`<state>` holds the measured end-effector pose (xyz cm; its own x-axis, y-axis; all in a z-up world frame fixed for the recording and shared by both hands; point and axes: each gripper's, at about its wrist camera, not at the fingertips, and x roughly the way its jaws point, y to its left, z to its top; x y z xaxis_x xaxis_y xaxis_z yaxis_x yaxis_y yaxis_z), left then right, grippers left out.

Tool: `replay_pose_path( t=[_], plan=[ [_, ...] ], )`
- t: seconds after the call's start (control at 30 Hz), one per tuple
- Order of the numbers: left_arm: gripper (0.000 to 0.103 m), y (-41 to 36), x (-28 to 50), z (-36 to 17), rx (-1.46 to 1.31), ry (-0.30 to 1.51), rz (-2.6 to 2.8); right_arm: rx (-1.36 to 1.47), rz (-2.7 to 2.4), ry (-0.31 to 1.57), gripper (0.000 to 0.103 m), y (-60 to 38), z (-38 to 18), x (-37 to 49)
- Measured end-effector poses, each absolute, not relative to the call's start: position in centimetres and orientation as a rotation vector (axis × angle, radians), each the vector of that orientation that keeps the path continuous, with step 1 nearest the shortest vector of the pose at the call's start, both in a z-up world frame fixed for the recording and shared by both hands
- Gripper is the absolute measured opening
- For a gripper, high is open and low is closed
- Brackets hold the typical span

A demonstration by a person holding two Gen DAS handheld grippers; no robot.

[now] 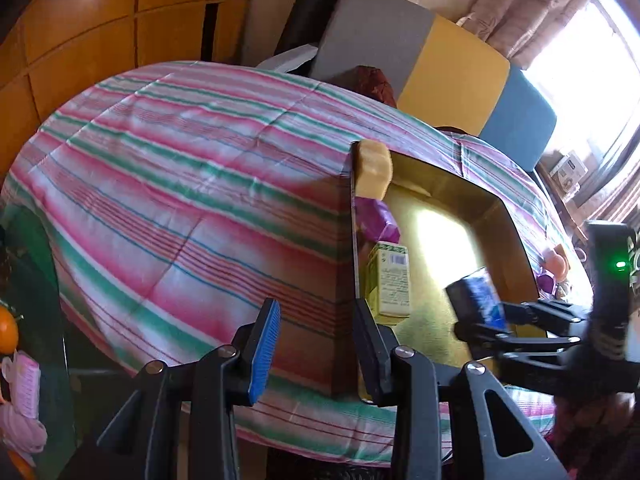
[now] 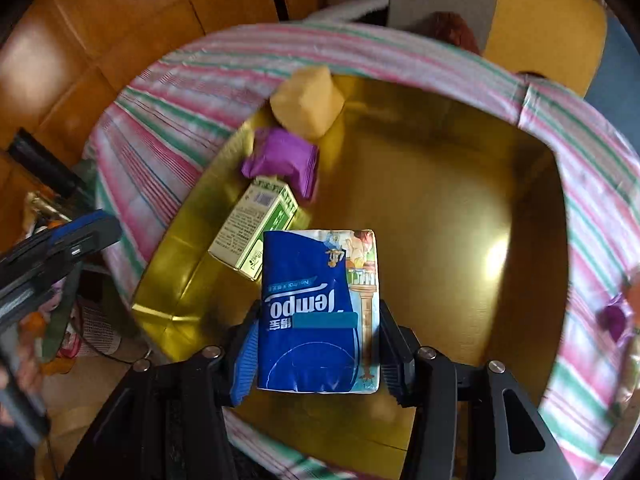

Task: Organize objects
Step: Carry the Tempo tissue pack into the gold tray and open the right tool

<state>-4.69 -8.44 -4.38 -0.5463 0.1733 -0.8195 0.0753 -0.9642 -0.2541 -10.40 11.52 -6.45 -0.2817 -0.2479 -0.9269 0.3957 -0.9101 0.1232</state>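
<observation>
My right gripper [image 2: 316, 344] is shut on a blue Tempo tissue pack [image 2: 318, 312] and holds it over the gold box [image 2: 440, 184]. In the box lie a yellow sponge block [image 2: 308, 102], a purple wrapped packet [image 2: 282, 160] and a green-and-cream carton [image 2: 256, 226] along its left side. In the left wrist view my left gripper [image 1: 316, 344] is open and straddles the gold box's near-left wall [image 1: 354, 248]. The right gripper with the tissue pack [image 1: 478, 298] shows there at the right. The sponge [image 1: 374, 168], packet [image 1: 378, 220] and carton [image 1: 390, 278] show too.
The box sits on a bed with a pink, green and white striped quilt [image 1: 180, 168]. Small purple and orange items [image 2: 618, 312] lie on the quilt right of the box. Wooden cabinets [image 1: 80, 40] stand behind, cushions [image 1: 452, 68] and a window at the back right.
</observation>
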Motion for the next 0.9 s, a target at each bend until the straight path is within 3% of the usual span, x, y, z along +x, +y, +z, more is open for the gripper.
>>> replay_pose_path(
  t=[0.37, 0.5, 0.63, 0.9],
  plan=[
    [0.037, -9.9, -4.3, -5.4, -1.479, -0.477, 2.681, 1.668, -2.202, 0.322, 0.053, 7.3, -9.8, -10.5],
    [0.038, -10.0, -4.3, -5.4, -1.480, -0.481, 2.686, 1.645, -2.172, 0.257, 0.056, 6.4, -9.6, -10.3],
    [0.038, -9.8, -4.2, -5.0, -1.465, -0.443, 2.710, 1.583, -2.112, 0.098, 0.067, 6.4, -8.8, -10.2],
    [0.041, -7.9, -3.4, -2.9, -1.359, -0.284, 2.761, 1.474, -2.234, -0.081, 0.071, 10.3, -6.5, -8.8]
  ],
)
